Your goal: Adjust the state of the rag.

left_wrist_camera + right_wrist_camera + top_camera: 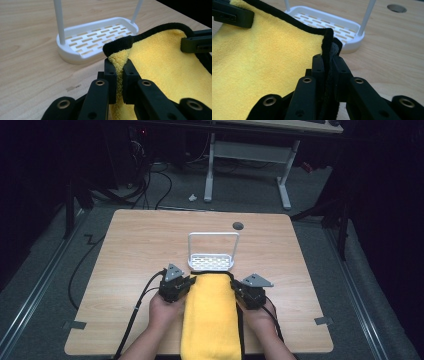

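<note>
Seeing the yellow fleece towel with black piped edging (210, 312) in the lower centre of the high view, running from the frame's bottom edge up to just short of the white slotted plastic tray with a tall wire-like hoop handle (211, 262). I've got both grippers on its far corners. Left gripper (119, 66): jaws nearly closed, pinching the towel's corner, yellow pile bunched between the pads, black hem curling over the top. Right gripper (328, 62): jaws also nearly closed, clamped on the other corner, black piping and a dark grey fold squeezed between them.

Towel is thick, soft, nappy, a long rectangular strip. Tray is a smooth, rounded-rectangle dish with rows of slots, sitting centre frame on the light wood-grain table (125, 250). In the left gripper view it's at upper centre, just behind the towel's edge. Round grey grommet (238, 225) sits beyond the tray.
</note>
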The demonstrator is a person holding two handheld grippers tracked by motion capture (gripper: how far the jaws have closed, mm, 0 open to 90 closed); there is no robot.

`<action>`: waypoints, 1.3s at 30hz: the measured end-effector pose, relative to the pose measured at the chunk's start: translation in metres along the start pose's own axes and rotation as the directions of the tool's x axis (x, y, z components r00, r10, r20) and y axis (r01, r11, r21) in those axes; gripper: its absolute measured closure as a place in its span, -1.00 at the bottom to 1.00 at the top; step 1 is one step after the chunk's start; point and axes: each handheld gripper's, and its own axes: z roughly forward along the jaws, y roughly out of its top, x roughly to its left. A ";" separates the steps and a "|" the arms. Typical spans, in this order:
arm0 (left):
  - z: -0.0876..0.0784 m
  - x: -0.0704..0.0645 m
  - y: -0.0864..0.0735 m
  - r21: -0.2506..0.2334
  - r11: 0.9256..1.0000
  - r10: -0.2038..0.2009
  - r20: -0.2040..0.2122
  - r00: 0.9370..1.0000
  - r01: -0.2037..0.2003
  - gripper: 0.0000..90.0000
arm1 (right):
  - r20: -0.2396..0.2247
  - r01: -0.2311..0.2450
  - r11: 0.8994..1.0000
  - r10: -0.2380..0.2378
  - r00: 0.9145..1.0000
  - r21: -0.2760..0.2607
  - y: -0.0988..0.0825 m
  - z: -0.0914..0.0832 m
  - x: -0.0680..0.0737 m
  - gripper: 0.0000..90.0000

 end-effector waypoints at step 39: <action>-0.052 -0.002 0.092 -0.294 0.954 0.046 -0.036 0.998 -0.055 0.89 | 0.088 0.071 0.944 -0.045 0.995 -0.321 0.091 -0.053 0.002 0.83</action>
